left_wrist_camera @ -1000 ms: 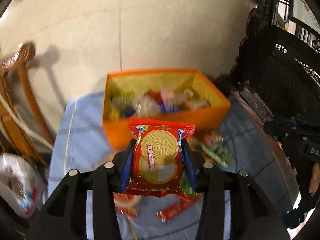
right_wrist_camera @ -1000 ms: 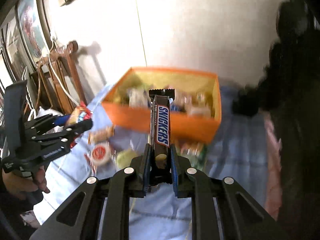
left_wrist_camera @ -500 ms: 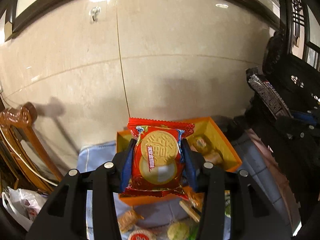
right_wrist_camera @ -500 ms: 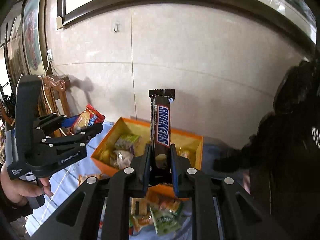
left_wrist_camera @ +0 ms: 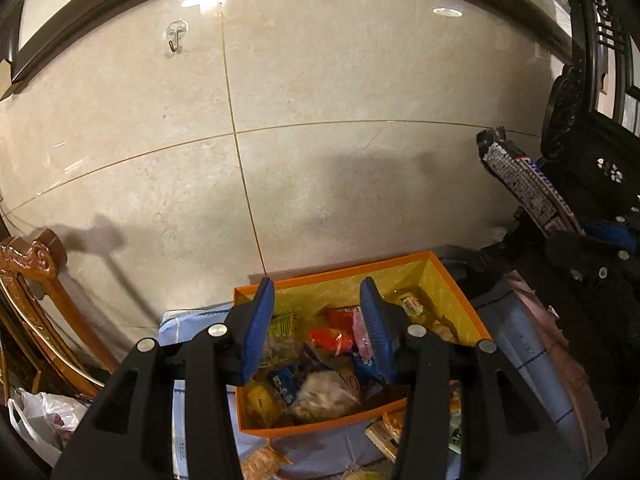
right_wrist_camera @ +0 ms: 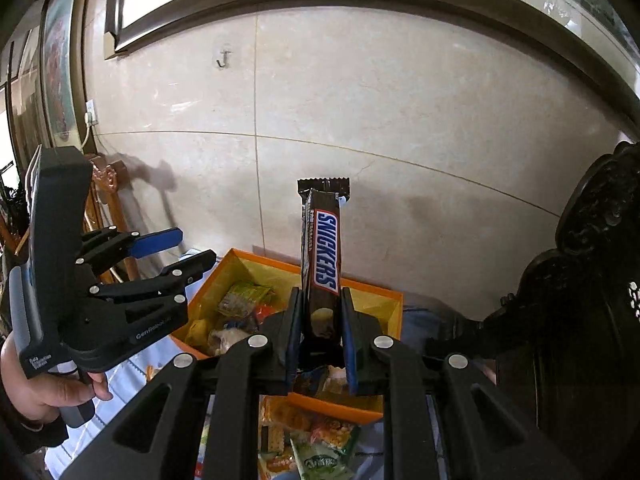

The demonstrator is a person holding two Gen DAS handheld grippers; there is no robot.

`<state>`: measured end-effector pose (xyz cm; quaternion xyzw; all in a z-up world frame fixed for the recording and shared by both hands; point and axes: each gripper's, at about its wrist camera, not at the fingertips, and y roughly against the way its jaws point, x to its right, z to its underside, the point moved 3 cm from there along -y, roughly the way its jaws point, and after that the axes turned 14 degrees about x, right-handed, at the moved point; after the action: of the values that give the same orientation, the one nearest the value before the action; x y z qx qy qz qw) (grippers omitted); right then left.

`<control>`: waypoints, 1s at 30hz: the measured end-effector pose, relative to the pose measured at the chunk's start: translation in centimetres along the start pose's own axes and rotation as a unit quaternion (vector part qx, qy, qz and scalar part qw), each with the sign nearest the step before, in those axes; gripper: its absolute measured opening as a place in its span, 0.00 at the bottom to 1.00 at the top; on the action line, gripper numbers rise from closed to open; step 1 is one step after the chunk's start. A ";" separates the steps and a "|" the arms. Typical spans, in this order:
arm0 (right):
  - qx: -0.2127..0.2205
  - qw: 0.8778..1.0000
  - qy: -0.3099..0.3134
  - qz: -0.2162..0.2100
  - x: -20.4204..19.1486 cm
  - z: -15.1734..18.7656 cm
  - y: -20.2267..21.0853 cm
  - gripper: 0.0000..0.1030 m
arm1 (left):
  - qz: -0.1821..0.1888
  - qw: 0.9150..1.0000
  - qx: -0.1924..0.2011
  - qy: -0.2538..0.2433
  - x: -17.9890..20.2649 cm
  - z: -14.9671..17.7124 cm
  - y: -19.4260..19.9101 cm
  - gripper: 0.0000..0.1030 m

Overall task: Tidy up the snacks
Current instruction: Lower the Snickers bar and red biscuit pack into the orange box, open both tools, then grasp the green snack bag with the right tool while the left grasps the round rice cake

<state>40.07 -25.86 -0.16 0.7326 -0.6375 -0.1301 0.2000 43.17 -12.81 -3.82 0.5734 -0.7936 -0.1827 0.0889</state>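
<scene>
Gripping a Snickers bar (right_wrist_camera: 323, 256) upright, right gripper (right_wrist_camera: 320, 332) sat clamped; left gripper (left_wrist_camera: 316, 328) at 9 o'clock gaped empty over orange box (left_wrist_camera: 456, 292).

We count one orange cardboard box with yellow lining (left_wrist_camera: 448, 276), one brown Snickers chocolate bar (right_wrist_camera: 323, 248), two black grippers with blue pads, left (left_wrist_camera: 316, 320) and right (right_wrist_camera: 320, 336), and one metal wall hook (left_wrist_camera: 175, 36).
</scene>
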 end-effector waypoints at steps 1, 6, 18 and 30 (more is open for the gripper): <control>-0.001 1.000 0.000 0.001 0.1 -0.2 -0.4 0.17 | -0.002 1.000 -0.001 -0.001 0.1 -0.1 -0.6 0.42; -0.059 0.998 0.022 0.024 0.8 0.6 -4.2 0.71 | -0.003 0.999 -0.044 0.018 -0.4 0.1 -3.7 0.94; -0.135 0.989 -0.041 0.038 2.0 11.5 -1.8 0.95 | -0.022 0.995 -0.093 0.031 -4.3 10.9 0.3 0.96; -0.255 0.963 -0.072 0.044 1.0 29.9 -8.4 0.92 | -0.037 0.976 -0.207 0.053 -4.8 32.1 1.4 0.96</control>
<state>34.31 -29.72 -30.51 0.6171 -0.6275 -0.3322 0.3391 32.23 -1.91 -32.40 0.5803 -0.7112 -0.3151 0.2411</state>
